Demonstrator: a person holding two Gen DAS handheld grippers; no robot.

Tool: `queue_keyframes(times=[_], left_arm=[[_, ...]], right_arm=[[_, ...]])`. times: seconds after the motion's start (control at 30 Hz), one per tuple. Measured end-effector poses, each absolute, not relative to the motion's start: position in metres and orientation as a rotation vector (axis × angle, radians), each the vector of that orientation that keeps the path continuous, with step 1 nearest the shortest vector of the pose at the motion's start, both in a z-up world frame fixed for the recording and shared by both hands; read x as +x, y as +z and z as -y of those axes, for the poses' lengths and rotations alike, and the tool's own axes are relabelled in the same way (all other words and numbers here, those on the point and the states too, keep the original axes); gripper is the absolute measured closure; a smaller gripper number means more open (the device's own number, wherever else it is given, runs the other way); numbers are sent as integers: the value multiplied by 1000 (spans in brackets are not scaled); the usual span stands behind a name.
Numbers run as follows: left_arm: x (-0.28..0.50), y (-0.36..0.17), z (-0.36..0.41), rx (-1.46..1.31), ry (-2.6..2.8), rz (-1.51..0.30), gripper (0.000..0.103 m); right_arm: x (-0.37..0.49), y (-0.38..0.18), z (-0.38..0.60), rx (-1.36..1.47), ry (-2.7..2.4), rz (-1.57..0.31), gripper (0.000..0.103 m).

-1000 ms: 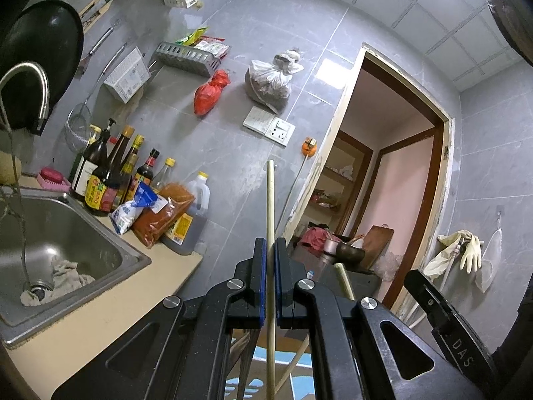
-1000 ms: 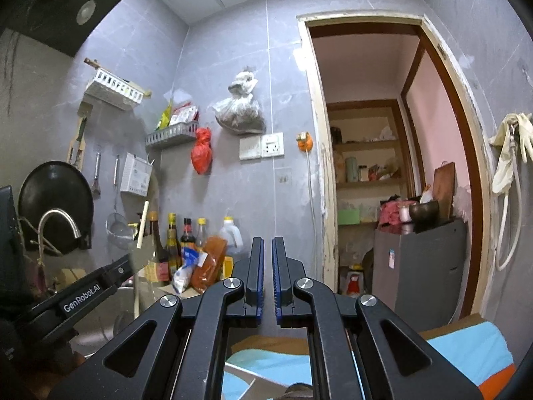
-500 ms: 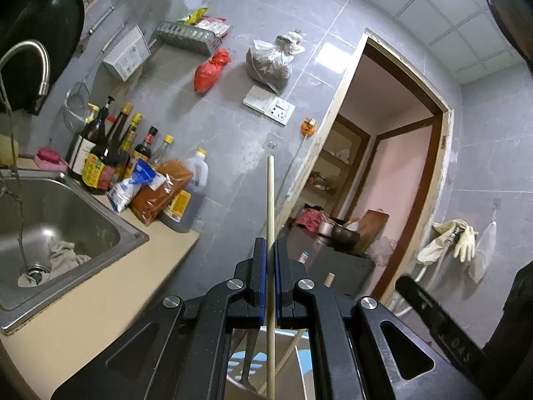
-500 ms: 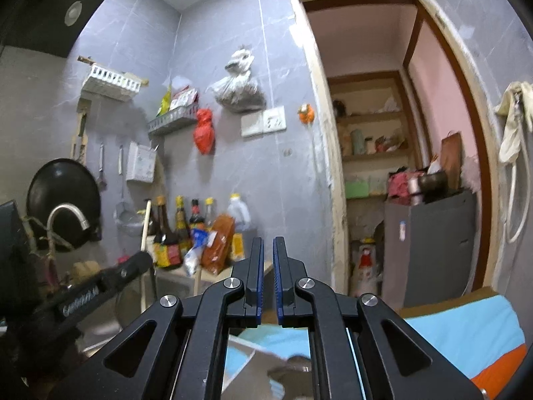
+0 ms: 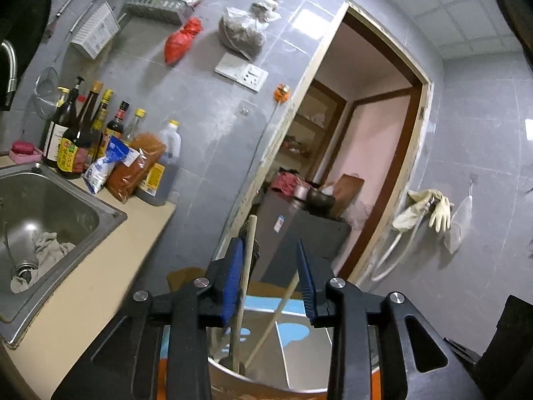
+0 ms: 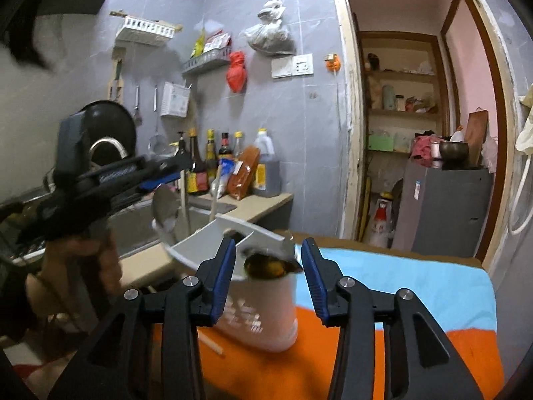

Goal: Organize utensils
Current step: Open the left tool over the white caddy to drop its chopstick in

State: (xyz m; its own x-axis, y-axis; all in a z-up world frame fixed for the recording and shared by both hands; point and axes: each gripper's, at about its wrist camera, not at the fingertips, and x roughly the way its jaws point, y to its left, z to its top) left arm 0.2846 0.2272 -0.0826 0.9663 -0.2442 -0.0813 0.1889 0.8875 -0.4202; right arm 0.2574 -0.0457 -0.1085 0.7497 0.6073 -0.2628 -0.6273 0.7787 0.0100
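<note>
The left gripper now stands with its blue-padded jaws wide apart and nothing clamped; half a second ago they were pressed together on a wooden chopstick. That chopstick now leans free beside the left pad, its lower end inside the utensil holder directly below, where a second chopstick stands slanted. The right gripper, earlier closed on nothing, is also spread wide and holds nothing; between its fingers the white utensil holder shows, blurred, resting on the orange and blue cloth. Another chopstick lies on the cloth by the holder's base. Beyond are the steel sink and the sauce bottles on the counter, then the doorway.
</note>
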Motion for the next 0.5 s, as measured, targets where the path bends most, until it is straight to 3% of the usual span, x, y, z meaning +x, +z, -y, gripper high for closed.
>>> queue_keyframes(times=[0.17, 0.5], left_arm=[[282, -81, -228, -440, -221, -151, 72], [249, -64, -237, -404, -130, -149, 43]], right_arm=[[252, -106, 47, -64, 675, -254, 63], [235, -109, 37, -145, 774, -290, 63]])
